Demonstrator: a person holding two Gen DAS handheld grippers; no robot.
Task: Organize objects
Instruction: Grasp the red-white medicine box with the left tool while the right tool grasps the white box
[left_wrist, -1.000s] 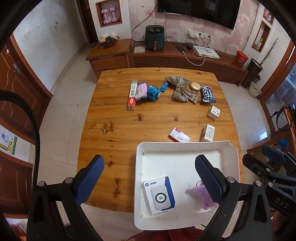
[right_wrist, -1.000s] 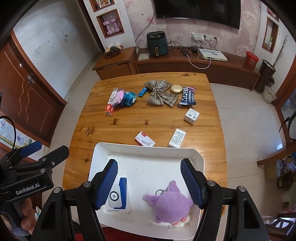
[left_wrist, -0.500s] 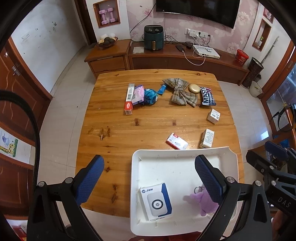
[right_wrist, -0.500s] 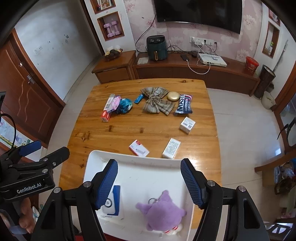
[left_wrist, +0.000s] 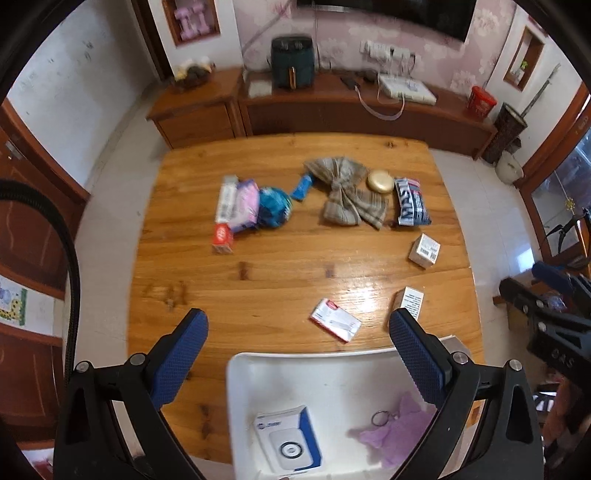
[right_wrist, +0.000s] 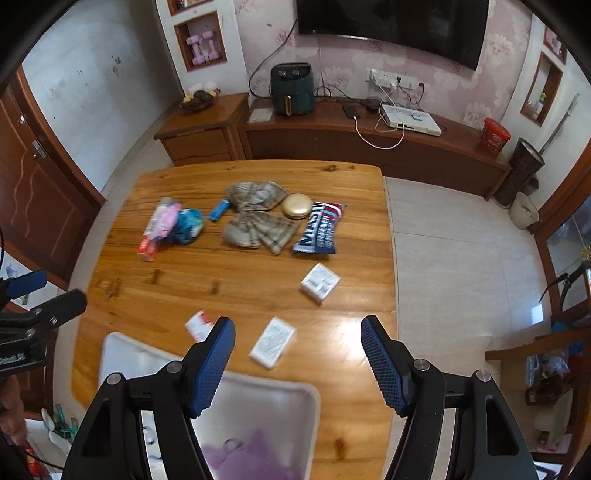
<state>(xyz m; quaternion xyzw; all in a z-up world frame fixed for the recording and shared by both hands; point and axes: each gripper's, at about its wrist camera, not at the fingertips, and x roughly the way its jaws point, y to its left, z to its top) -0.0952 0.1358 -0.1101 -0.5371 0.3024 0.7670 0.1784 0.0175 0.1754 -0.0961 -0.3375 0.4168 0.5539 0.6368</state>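
A white tray (left_wrist: 332, 373) sits at the near edge of the wooden table (left_wrist: 258, 288); it holds a blue-and-white box (left_wrist: 288, 443) and a purple plush keychain (left_wrist: 395, 432). Loose on the table lie a red-and-white packet (left_wrist: 334, 324), two small white boxes (left_wrist: 424, 250) (right_wrist: 272, 342), a dark snack bag (left_wrist: 410, 201), a gold compact (left_wrist: 379, 181), a plaid bow (left_wrist: 345, 192), a blue ball (left_wrist: 273, 206), a pink pack (left_wrist: 243, 205) and a long tube box (left_wrist: 224, 214). My left gripper (left_wrist: 295, 354) hangs open above the tray's far rim. My right gripper (right_wrist: 297, 360) hangs open, empty, above the nearer white box.
A low wooden cabinet (right_wrist: 369, 147) with an air fryer (right_wrist: 291, 94) runs along the far wall beyond the table. Tiled floor (right_wrist: 461, 266) lies to the right of the table. A wooden door (right_wrist: 33, 206) stands at the left.
Both grippers have moved forward over the table and sunk a little, so the tray has slid toward the bottom of both views. The right view has also shifted to the right. Neither gripper's opening changed.
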